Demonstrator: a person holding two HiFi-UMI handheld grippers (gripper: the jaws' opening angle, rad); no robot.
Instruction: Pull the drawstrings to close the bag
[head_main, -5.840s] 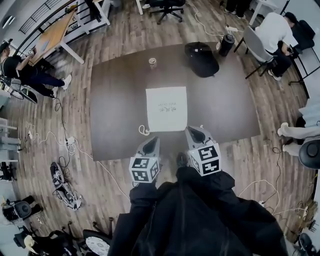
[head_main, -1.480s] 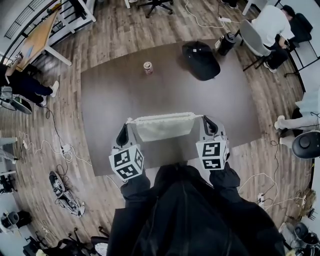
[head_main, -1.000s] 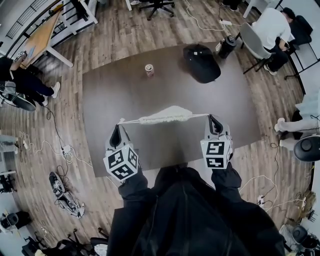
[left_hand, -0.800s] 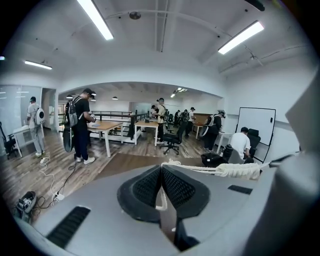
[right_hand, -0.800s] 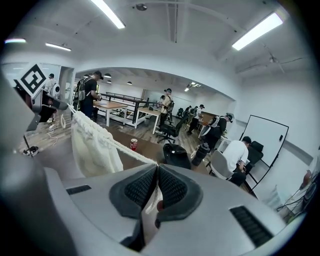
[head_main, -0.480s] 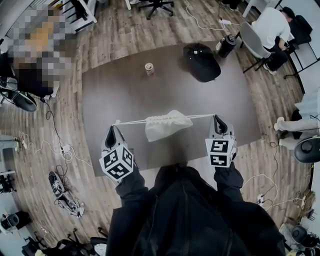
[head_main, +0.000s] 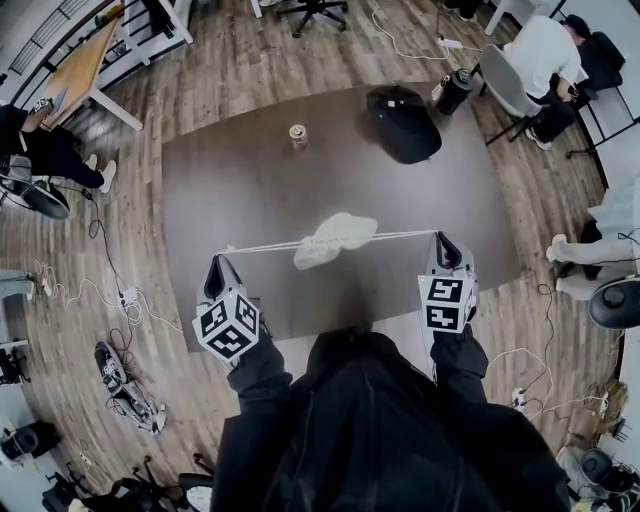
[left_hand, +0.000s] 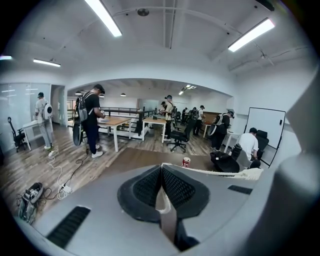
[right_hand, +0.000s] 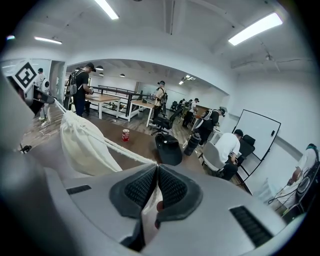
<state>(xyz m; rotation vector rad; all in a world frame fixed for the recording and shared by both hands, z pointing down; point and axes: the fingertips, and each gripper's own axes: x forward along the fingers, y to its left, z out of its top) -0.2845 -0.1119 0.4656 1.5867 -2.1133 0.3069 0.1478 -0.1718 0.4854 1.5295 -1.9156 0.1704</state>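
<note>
A white drawstring bag (head_main: 335, 238) hangs bunched in the air above the dark table (head_main: 250, 190), its mouth gathered tight. Taut white drawstrings (head_main: 265, 245) run from it to both sides. My left gripper (head_main: 218, 258) is shut on the left string end, and my right gripper (head_main: 441, 238) is shut on the right string end. In the left gripper view the string (left_hand: 210, 171) leaves the closed jaw tips (left_hand: 161, 167) toward the bag (left_hand: 250, 174). From the right gripper view the bag (right_hand: 85, 145) dangles at left, and its string (right_hand: 125, 147) leads into the closed jaws (right_hand: 157, 165).
A soda can (head_main: 297, 136) and a black backpack (head_main: 403, 122) sit at the table's far side. A dark bottle (head_main: 453, 88) and a seated person (head_main: 540, 60) are beyond the far right corner. Cables (head_main: 120, 290) lie on the floor at left.
The grippers have moved further apart, with the left one drawing back and outward. The strings stay taut, and the bag's mouth has cinched smaller while the bag swung up.
</note>
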